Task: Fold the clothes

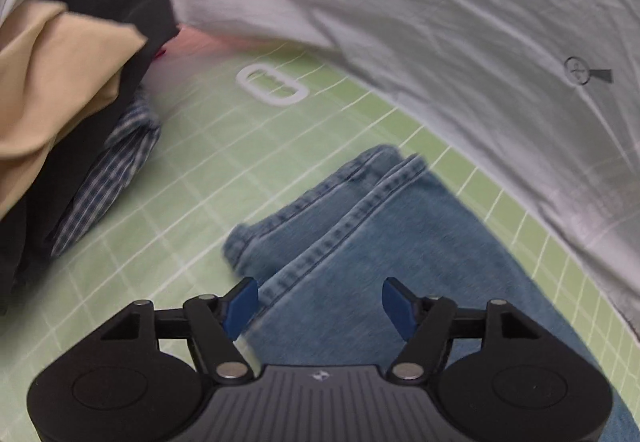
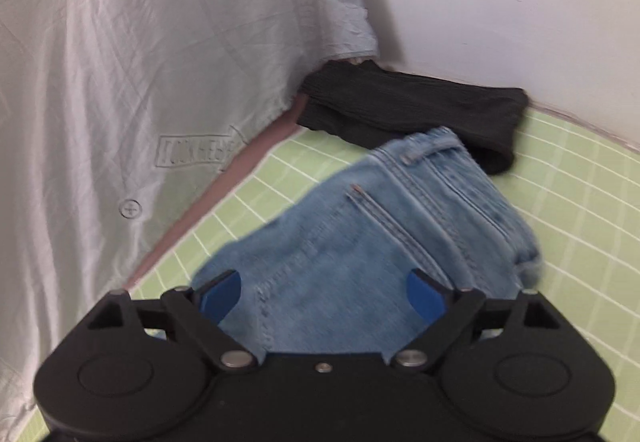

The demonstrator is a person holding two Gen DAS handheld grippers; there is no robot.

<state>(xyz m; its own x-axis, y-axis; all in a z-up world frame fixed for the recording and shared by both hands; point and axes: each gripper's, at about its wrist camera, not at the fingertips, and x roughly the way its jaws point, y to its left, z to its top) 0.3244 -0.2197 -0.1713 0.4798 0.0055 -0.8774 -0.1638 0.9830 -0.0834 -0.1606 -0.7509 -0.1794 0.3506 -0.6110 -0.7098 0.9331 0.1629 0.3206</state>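
The jeans (image 1: 380, 242) lie released on the green mat (image 1: 192, 170) near its far edge; both the left gripper (image 1: 318, 308) and right gripper (image 2: 322, 296) are held spread and empty (another fold probably follows), so fresh grips are called for.

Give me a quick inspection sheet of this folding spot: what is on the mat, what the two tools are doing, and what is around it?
Surface: green cutting mat with white grid lines.
Job's things: blue denim jeans lying on the mat, under both tools.
Clutter: heap of tan, black and checked clothes at the mat's left; folded black ribbed garment beyond the jeans.
Grippers: left hand-held gripper open over the jeans; right hand-held gripper open over the jeans; nothing between the pads.
Cables: nothing seen.
Surroundings: creased white sheet hanging behind the mat; plain white wall.
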